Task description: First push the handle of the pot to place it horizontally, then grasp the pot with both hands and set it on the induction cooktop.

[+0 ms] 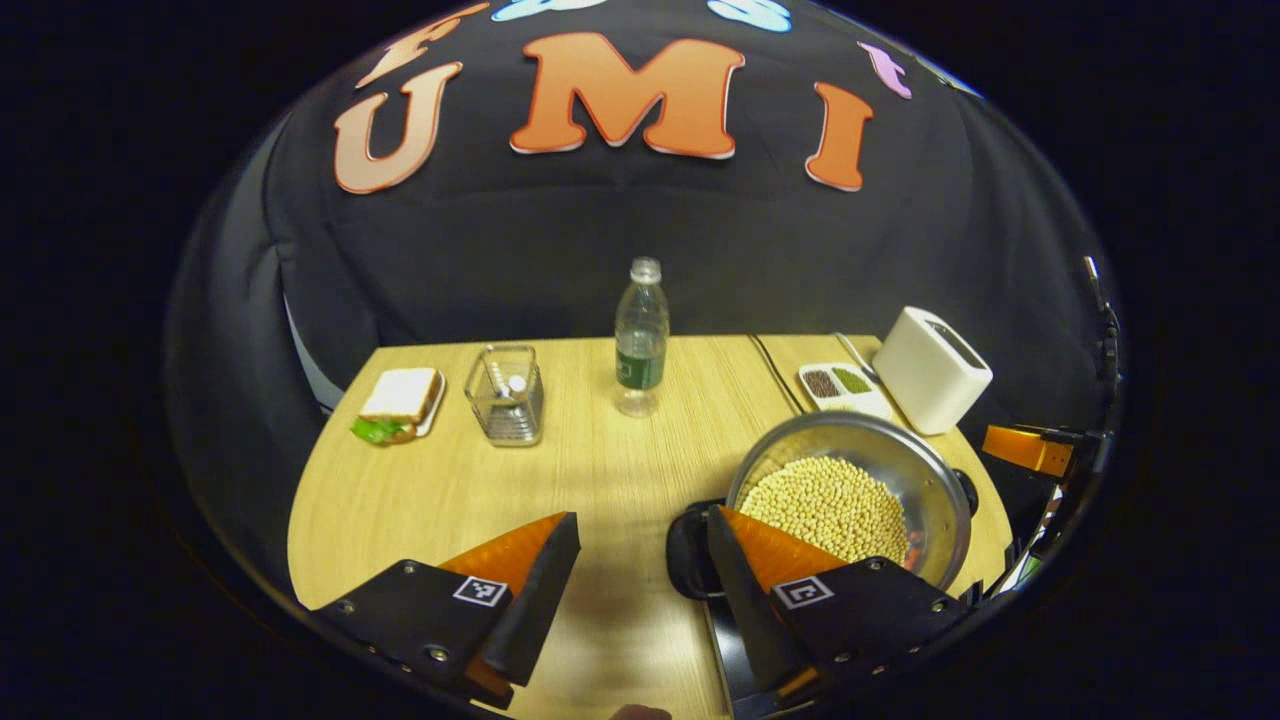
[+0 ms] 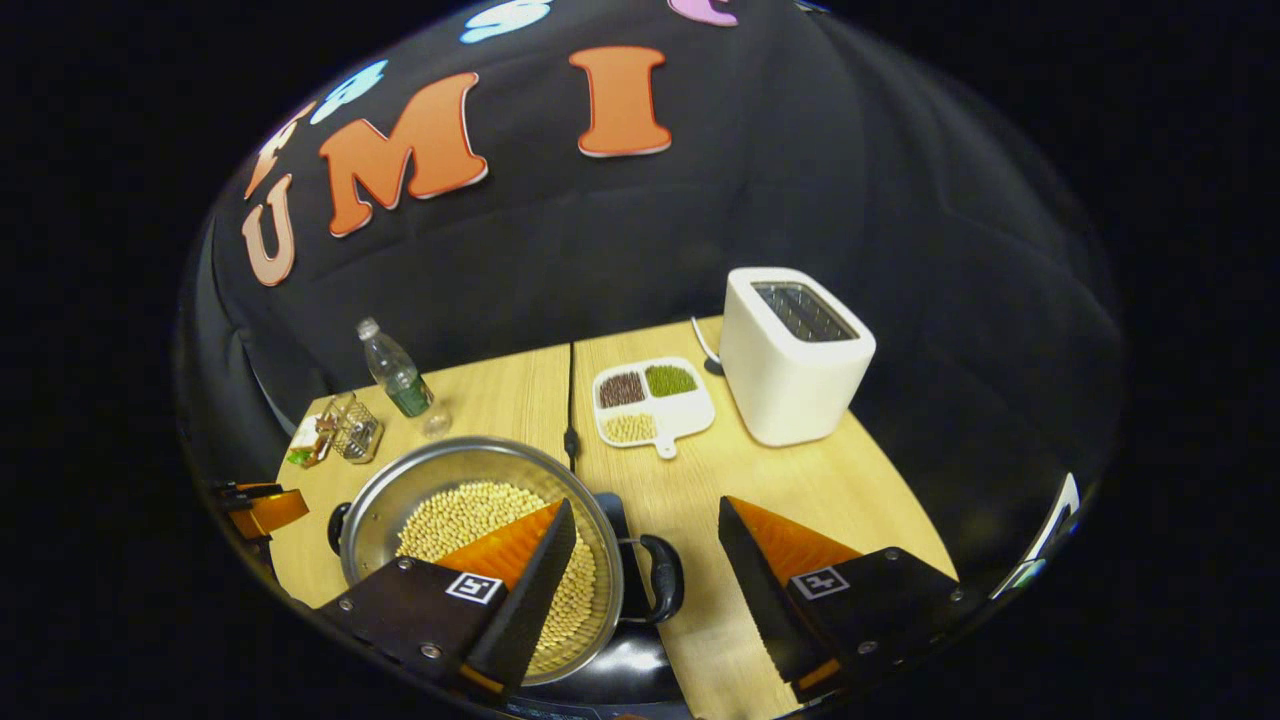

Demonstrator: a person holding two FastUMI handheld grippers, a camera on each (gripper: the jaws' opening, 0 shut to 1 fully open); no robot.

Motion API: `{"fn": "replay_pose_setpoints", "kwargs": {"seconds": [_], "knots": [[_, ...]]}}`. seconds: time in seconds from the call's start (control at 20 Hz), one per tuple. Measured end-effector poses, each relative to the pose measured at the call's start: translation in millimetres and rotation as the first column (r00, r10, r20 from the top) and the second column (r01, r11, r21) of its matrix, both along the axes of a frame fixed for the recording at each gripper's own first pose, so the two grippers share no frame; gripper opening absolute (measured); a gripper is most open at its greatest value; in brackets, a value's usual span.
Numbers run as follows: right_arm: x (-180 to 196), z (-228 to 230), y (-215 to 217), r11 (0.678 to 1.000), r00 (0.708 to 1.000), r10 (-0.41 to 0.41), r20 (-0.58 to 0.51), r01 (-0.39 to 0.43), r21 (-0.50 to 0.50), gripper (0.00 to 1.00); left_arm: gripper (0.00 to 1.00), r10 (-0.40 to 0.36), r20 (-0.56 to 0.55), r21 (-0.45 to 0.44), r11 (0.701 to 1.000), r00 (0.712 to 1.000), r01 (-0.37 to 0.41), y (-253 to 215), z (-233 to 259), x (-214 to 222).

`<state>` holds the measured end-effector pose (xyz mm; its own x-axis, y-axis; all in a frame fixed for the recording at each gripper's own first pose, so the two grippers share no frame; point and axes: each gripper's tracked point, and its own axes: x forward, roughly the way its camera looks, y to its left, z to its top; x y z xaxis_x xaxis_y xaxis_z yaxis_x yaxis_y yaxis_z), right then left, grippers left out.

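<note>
With both grippers (image 1: 640, 590) (image 2: 645, 570) spread, we straddle each black loop handle (image 2: 660, 577) of the bean-filled steel pot (image 2: 470, 500), lower centre, then close evenly.

Both views close above pot (image 1: 850, 490)

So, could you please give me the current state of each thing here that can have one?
Pot: upright, lidless, holding beans, on the induction cooktop.
Left gripper: open, one finger by a pot handle.
Right gripper: open, astride the other handle.
Bottle: upright, capped.
Toaster: upright, slots empty.
Divided dish: filled.
</note>
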<state>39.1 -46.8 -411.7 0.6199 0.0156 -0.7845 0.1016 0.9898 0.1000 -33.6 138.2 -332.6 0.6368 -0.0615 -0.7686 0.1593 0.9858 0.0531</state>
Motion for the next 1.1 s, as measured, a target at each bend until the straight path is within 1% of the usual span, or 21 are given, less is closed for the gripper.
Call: {"fn": "replay_pose_setpoints", "kwargs": {"seconds": [0.1, 0.15, 0.2, 0.3, 0.4, 0.5, 0.6, 0.7, 0.75, 0.8, 0.85, 0.9, 0.95, 1.0, 1.05, 1.1], "knots": [[14, 36, 4, 1.000, 0.995, 0.011, 0.096, -0.010, -0.015, 0.90, 0.81, 0.019, 0.104, -0.003, 1.000, 0.994, -0.019, 13, 52, 18], [23, 55, 5, 1.000, 0.989, 0.018, 0.146, -0.015, -0.022, 0.92, 0.81, 0.029, 0.164, -0.009, 1.000, 0.986, -0.028, 21, 82, 26], [30, 73, 9, 0.999, 0.981, 0.026, 0.194, -0.021, -0.026, 0.93, 0.81, 0.039, 0.223, -0.018, 0.999, 0.974, -0.036, 26, 111, 34], [41, 111, 14, 0.999, 0.960, 0.035, 0.279, -0.027, -0.033, 0.94, 0.80, 0.060, 0.336, -0.035, 0.998, 0.940, -0.052, 37, 165, 48], [49, 152, 19, 0.999, 0.932, 0.040, 0.359, -0.031, -0.030, 0.93, 0.81, 0.087, 0.443, -0.059, 0.996, 0.892, -0.068, 43, 221, 60], [62, 192, 22, 0.999, 0.894, 0.045, 0.446, -0.037, -0.027, 0.93, 0.80, 0.106, 0.543, -0.088, 0.994, 0.833, -0.070, 58, 277, 66], [68, 227, 26, 0.999, 0.855, 0.054, 0.516, -0.046, -0.028, 0.93, 0.78, 0.118, 0.639, -0.105, 0.992, 0.760, -0.066, 66, 333, 59], [71, 262, 28, 0.998, 0.807, 0.066, 0.587, -0.049, -0.045, 0.93, 0.77, 0.123, 0.712, -0.113, 0.992, 0.691, -0.060, 67, 373, 53], [72, 277, 29, 0.997, 0.782, 0.074, 0.619, -0.054, -0.050, 0.98, 0.77, 0.123, 0.743, -0.120, 0.992, 0.658, -0.050, 66, 389, 52], [71, 292, 31, 0.997, 0.756, 0.077, 0.650, -0.058, -0.051, 0.93, 0.77, 0.123, 0.770, -0.119, 0.992, 0.627, -0.048, 65, 402, 48], [72, 305, 32, 0.997, 0.729, 0.077, 0.680, -0.060, -0.050, 0.98, 0.77, 0.123, 0.787, -0.116, 0.992, 0.604, -0.050, 66, 409, 49], [76, 315, 36, 0.997, 0.701, 0.079, 0.709, -0.062, -0.050, 0.89, 0.77, 0.127, 0.799, -0.114, 0.992, 0.588, -0.060, 64, 414, 46], [79, 325, 38, 0.996, 0.679, 0.085, 0.729, -0.063, -0.058, 0.97, 0.77, 0.130, 0.803, -0.113, 0.991, 0.582, -0.065, 66, 419, 46], [82, 329, 39, 0.996, 0.671, 0.091, 0.736, -0.060, -0.068, 0.93, 0.77, 0.136, 0.805, -0.114, 0.991, 0.577, -0.074, 70, 422, 45], [80, 331, 40, 0.995, 0.669, 0.100, 0.737, -0.060, -0.080, 0.98, 0.77, 0.142, 0.811, -0.114, 0.990, 0.568, -0.084, 76, 423, 43], [78, 331, 42, 0.994, 0.660, 0.106, 0.744, -0.061, -0.087, 0.98, 0.78, 0.150, 0.818, -0.114, 0.989, 0.556, -0.098, 81, 425, 40]]}}
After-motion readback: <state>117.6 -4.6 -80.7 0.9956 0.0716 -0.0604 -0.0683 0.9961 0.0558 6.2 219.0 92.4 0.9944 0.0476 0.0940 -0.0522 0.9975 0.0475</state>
